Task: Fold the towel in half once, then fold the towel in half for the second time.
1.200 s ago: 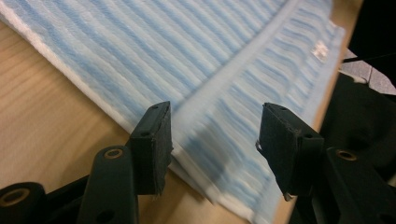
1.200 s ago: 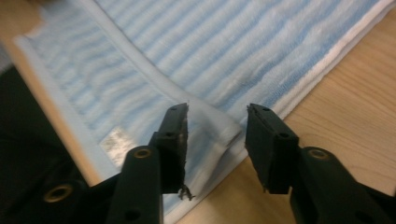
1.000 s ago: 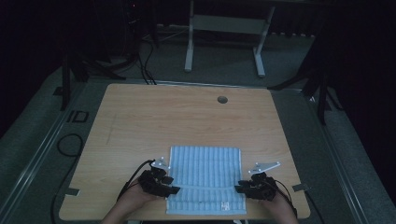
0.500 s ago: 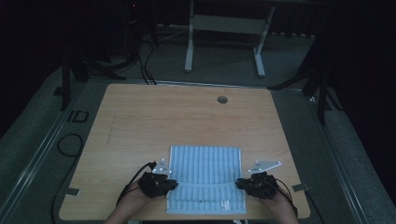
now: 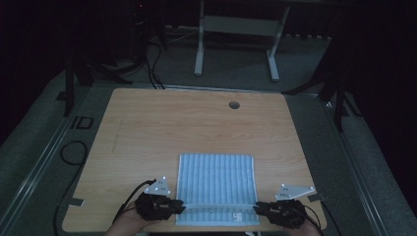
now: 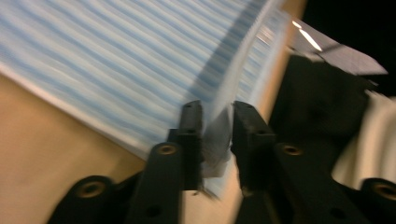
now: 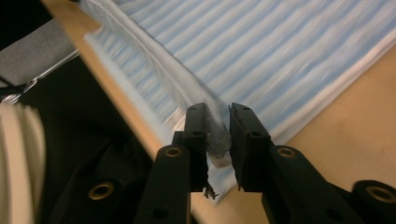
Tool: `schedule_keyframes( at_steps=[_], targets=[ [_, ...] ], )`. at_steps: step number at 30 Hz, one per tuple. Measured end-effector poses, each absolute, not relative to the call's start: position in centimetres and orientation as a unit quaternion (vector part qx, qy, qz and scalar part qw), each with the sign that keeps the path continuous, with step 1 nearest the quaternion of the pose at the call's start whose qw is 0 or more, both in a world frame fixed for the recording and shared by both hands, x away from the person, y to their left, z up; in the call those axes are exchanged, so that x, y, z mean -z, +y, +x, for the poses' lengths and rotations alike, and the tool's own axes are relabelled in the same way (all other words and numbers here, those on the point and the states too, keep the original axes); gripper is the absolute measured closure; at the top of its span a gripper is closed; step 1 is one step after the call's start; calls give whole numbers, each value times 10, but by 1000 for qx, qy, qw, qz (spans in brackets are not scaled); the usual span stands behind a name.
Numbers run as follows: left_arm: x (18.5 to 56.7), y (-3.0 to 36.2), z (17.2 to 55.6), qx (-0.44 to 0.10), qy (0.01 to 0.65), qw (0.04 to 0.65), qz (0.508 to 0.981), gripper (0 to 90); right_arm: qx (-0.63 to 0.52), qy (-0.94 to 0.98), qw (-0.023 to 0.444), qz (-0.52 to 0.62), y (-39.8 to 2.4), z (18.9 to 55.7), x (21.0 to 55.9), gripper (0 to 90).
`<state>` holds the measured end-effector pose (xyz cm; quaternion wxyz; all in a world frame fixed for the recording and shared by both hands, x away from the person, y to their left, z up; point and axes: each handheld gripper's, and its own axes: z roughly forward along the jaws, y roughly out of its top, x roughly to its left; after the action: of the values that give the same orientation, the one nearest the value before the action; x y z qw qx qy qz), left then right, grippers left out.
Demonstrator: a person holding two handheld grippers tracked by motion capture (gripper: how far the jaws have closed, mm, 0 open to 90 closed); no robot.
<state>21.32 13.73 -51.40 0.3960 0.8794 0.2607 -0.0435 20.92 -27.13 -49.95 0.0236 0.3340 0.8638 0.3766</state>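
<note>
The pale wooden rectangular surface (image 5: 196, 142) carries little besides a small round cable hole (image 5: 234, 104) near its far edge. On its near half lies the blue-and-white striped cloth towel (image 5: 216, 179), spread flat over most of its area, its far edge square to the surface and its near edge reaching almost to the person's side.

Along that near part a narrow raised ridge of fabric (image 5: 216, 205) runs from one side of the towel to the other, lifted off the wood between the two tools. The left gripper (image 5: 173, 206) holds the towel's left side at that ridge; in the left gripper view its fingers (image 6: 191, 135) pinch a bunched bit of hem (image 6: 217, 135). The right gripper (image 5: 260, 209) does the same at the right side, and in the right gripper view its fingers (image 7: 247, 135) clamp a grey-white wad of the edge (image 7: 217, 137).

As a judgement, this looks like the start of a fold: both corners are gripped and slightly raised, but the near edge has not been carried over the far part, so the whole fold remains to be done.
</note>
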Motion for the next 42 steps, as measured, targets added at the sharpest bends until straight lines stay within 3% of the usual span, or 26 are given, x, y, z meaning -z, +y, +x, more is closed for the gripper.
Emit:
schedule_keyframes(
  at_steps=[4,10,19,29,42],
  targets=[
    [515,141,210,56,268,390,879,613,-367,864,25,345,-278,199,506,718],
    [516,146,218,47,299,387,871,593,-362,863,28,350,-282,201,503,674],
    [525,141,232,17,324,358,876,494,-350,867,32,353,-281,221,505,605],
    [522,147,266,-43,366,338,866,493,-325,868,90,365,-274,271,502,588],
    [519,151,331,-74,403,328,851,439,-306,869,108,373,-264,337,491,535]
  ],
)
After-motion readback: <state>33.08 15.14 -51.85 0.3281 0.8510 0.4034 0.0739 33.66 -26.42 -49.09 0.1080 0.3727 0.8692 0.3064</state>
